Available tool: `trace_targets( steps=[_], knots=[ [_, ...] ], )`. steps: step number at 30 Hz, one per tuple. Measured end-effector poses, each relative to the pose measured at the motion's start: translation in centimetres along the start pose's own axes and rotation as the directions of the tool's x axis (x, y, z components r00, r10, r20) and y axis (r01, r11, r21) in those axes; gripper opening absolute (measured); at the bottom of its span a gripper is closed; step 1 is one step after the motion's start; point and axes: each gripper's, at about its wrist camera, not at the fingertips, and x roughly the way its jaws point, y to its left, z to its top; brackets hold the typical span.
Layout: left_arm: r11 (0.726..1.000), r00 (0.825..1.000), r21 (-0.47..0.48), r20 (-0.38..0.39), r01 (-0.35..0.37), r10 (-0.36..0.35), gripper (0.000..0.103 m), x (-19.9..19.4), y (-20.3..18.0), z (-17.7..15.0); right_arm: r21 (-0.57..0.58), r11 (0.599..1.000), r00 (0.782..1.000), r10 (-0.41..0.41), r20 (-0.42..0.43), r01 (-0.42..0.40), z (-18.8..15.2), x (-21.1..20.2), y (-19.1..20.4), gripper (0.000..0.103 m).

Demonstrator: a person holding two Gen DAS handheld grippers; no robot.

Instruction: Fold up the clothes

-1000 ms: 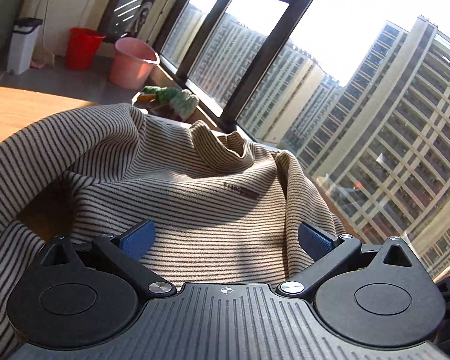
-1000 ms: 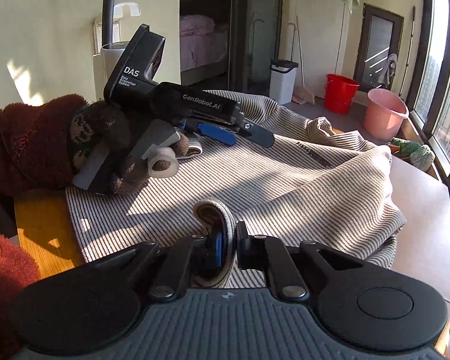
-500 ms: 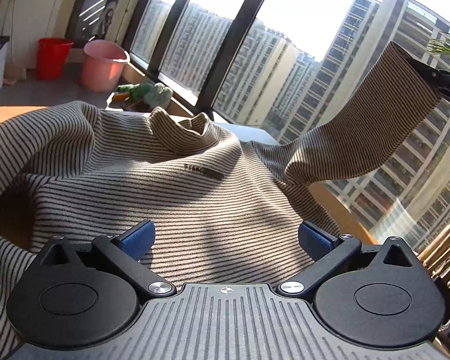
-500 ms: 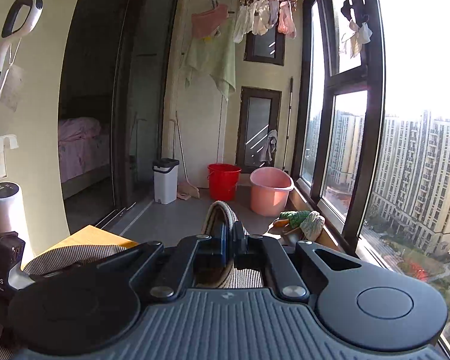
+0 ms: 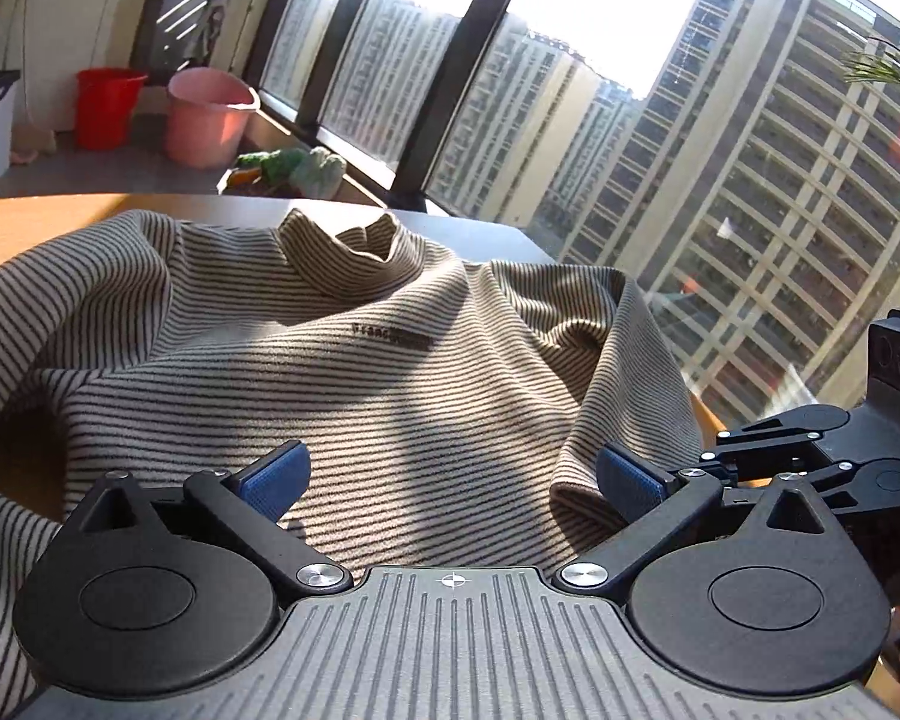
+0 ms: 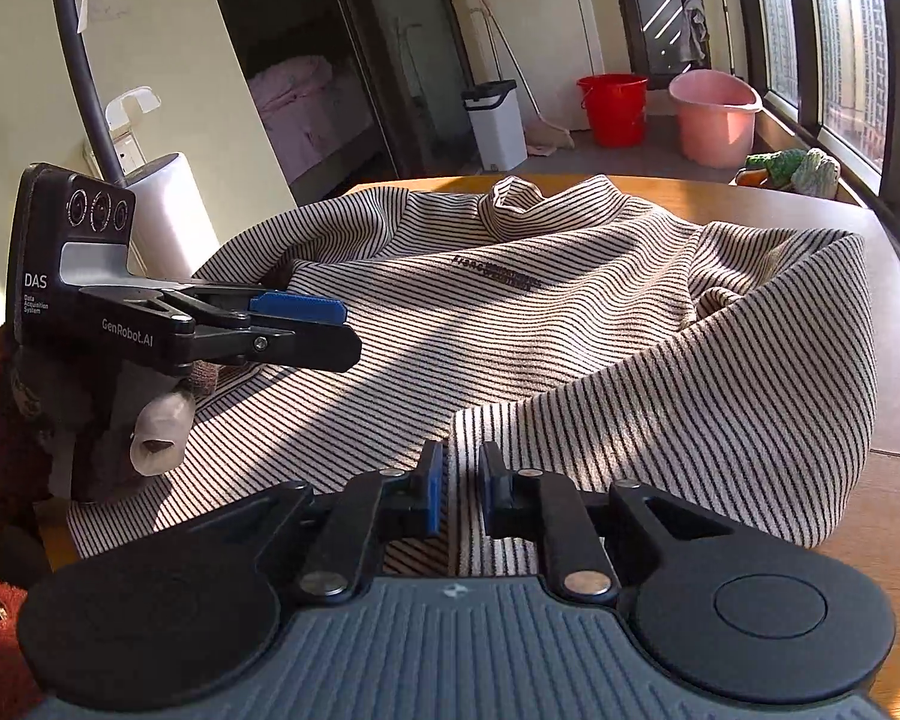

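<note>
1. Position: the striped top [image 6: 570, 324] lies spread on the wooden table [image 6: 894, 324], collar [image 5: 354, 252] at the far side; one sleeve [image 6: 720, 408] is laid across the body, its cuff end just ahead of the right gripper [image 6: 456, 480].
2. Tool state, right: the jaws are opening, a narrow gap between the pads; striped cloth shows in that gap, but the pads appear clear of it; treat the sleeve as released.
3. Tool state, left: the left gripper [image 5: 450, 480] has its jaws wide apart and grips nothing; it hovers over the lower body of the top; in the right view it sits to the left, level above the cloth.
4. Step in hand, as judged: letting go of the folded-in sleeve.
5. Open the right jaws fully before drawing back; a pad dragging on the knit would pull the sleeve off its line.
6. Withdraw along the sleeve's own direction, low and straight; do not lift.
7. Check the fold: the sleeve shows a raised hump [image 6: 810, 276] near the shoulder; press or smooth it flat before the next fold.
8. The opposite sleeve [image 5: 60, 324] lies bunched at the left edge; the left gripper is best placed to take it next.
9. Keep cloth away from the table edge; overhang may slide.
</note>
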Motion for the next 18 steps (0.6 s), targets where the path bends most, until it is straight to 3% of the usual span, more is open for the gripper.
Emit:
trace_targets(
  steps=[3, 5, 7, 9, 14, 16, 17, 18],
  knots=[
    [0.994, 0.994, 0.067, 0.066, -0.090, 0.086, 0.103, -0.4, -0.2, 2.4, -0.075, 0.997, 0.992, -0.021, 0.123, 0.030, 3.2, -2.1, 0.5, 0.014],
    [0.998, 0.998, -0.005, 0.035, -0.057, 0.057, 0.103, 0.0, 0.1, 2.7, -0.127, 0.989, 0.979, -0.046, 0.200, 0.072, 6.5, -2.6, 0.6, 0.014],
    [0.996, 1.000, -0.089, -0.020, 0.015, -0.016, 0.103, 0.6, 0.0, 1.6, -0.178, 0.981, 0.981, -0.042, 0.191, 0.076, 9.5, -0.9, 0.7, 0.017],
    [0.991, 0.996, -0.121, -0.060, 0.058, -0.066, 0.103, 1.2, -0.5, -0.2, -0.218, 0.974, 0.989, -0.031, 0.144, 0.062, 11.6, 1.8, 0.7, 0.038],
    [0.999, 0.999, -0.044, -0.037, 0.028, -0.030, 0.103, 1.5, -1.8, -2.9, -0.317, 0.942, 0.994, -0.108, 0.023, 0.110, 13.7, 11.5, 1.5, 0.038],
    [0.998, 0.998, -0.040, -0.035, 0.043, -0.044, 0.103, 1.5, -1.8, -3.1, -0.316, 0.940, 0.990, -0.138, -0.008, 0.129, 13.4, 14.0, 1.4, 0.035],
    [0.998, 0.998, -0.046, -0.032, 0.048, -0.049, 0.103, 1.5, -1.8, -3.1, -0.314, 0.939, 0.988, -0.153, -0.023, 0.138, 13.3, 15.2, 1.3, 0.011],
    [0.997, 0.998, -0.057, -0.028, 0.057, -0.058, 0.103, 1.5, -1.6, -3.1, -0.313, 0.938, 0.985, -0.168, -0.039, 0.147, 13.2, 16.4, 1.2, 0.003]
  ],
)
